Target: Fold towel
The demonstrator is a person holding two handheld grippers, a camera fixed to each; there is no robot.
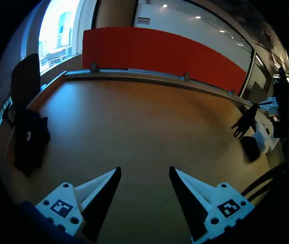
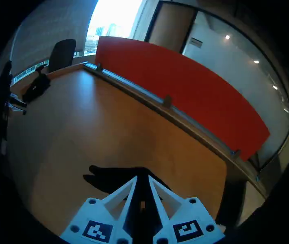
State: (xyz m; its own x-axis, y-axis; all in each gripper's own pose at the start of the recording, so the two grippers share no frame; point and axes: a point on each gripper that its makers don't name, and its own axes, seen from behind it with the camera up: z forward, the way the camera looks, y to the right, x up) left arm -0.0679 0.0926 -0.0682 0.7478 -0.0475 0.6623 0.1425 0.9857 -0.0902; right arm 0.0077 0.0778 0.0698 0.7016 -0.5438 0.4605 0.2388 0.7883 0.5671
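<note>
While my left tongs (image 1: 144, 168) hang released, my right tongs (image 2: 142, 179) clench the dark towel (image 2: 103, 177) on the table (image 2: 83, 122), short of the red partition (image 2: 185, 89). This looks like the grasping step; next, lift that edge over.

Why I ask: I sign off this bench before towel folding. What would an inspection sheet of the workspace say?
Surface: light brown wooden tabletop, smooth, dimly lit.
Job's things: dark towel, crumpled at the tips of the right gripper; not yet folded.
Clutter: black bag on the tabletop, left in the left gripper view; small dark object at the right, too dim to identify.
Grippers: left gripper open above the wood; right gripper apparently shut on the dark towel.
Cables: black cables at the lower right of the left gripper view.
Surroundings: red partition panel along the far edge; black office chair; bright window.
</note>
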